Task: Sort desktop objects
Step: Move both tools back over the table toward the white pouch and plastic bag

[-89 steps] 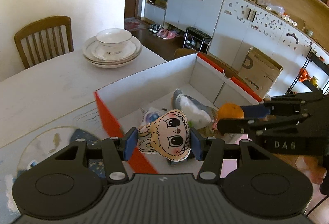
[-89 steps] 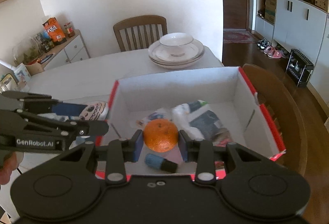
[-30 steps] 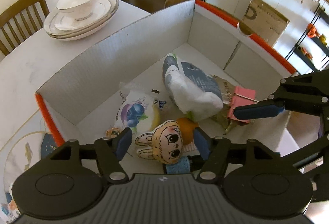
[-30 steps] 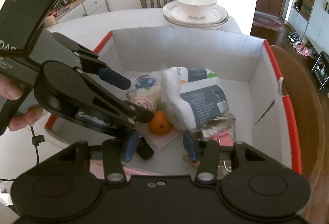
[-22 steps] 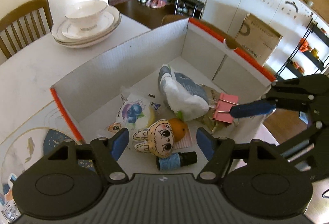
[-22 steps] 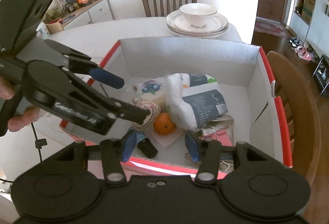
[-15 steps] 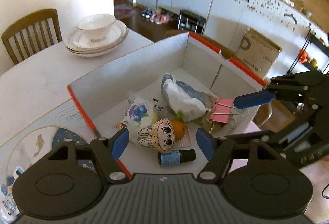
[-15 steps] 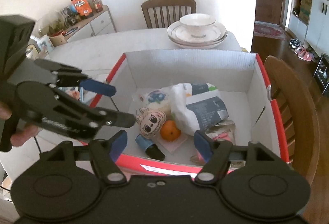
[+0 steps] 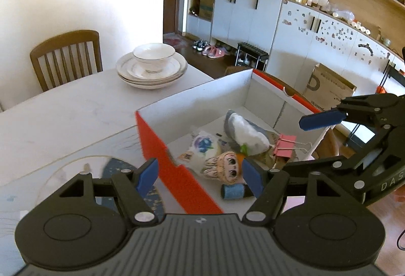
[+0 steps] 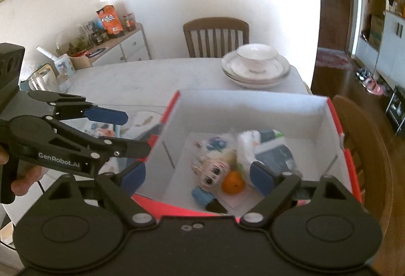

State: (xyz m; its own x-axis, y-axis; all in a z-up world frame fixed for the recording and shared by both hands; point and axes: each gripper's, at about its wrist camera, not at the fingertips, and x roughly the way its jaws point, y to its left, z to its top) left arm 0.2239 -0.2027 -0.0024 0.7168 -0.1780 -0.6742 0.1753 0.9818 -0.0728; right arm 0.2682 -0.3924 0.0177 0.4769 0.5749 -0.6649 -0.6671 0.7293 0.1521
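Note:
A white cardboard box with red edges (image 9: 152, 139) (image 10: 349, 162) stands on the table. Inside lie a doll-face plush (image 9: 225, 167) (image 10: 211, 169), an orange (image 10: 233, 183), a blue-capped bottle (image 9: 233, 191) (image 10: 202, 196), a blueberry snack bag (image 9: 203, 145), a grey-white pouch (image 9: 246, 133) and a pink binder clip (image 9: 284, 145). My left gripper (image 9: 200, 173) is open and empty above the box's near-left wall. My right gripper (image 10: 197, 176) is open and empty above the box's near edge. Each gripper shows in the other's view.
Stacked plates with a bowl (image 9: 152, 66) (image 10: 257, 66) sit at the table's far end by a wooden chair (image 9: 67, 56). A patterned round mat (image 9: 83, 174) lies left of the box. Another chair (image 10: 364, 144) stands right of the box.
Both grippers dropped the plush and the orange into the box, opened wide and pulled back and up away from it. The left gripper has shifted left over the box wall.

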